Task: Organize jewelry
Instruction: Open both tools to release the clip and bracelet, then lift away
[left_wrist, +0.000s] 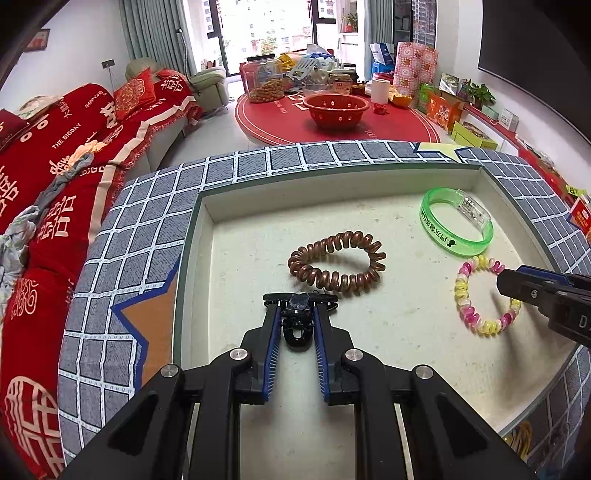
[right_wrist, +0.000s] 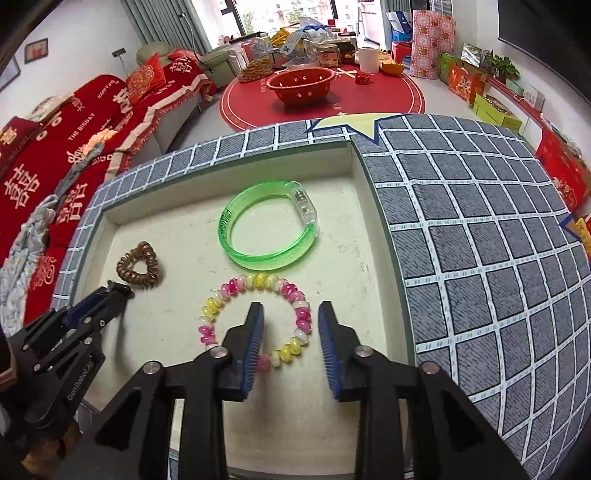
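The left gripper (left_wrist: 297, 308) has its fingers clamped on a black hair clip (left_wrist: 296, 325), just short of the brown coil hair tie (left_wrist: 337, 264) mid-tray. The right gripper (right_wrist: 291, 314) hovers with fingers apart, straddling the right side of the pink-and-yellow bracelet (right_wrist: 255, 317) lying near the tray's (right_wrist: 155, 210) right wall. The green bangle (right_wrist: 271, 225) lies toward the far right corner.

Recessed cream counter (left_wrist: 258, 236) w/ grid-pattern border: brown coil tie (left_wrist: 337, 266), green bangle (left_wrist: 457, 222), pink-yellow coil bracelet (left_wrist: 484, 294), and black hair clip (left_wrist: 298, 318) in my left jaws.
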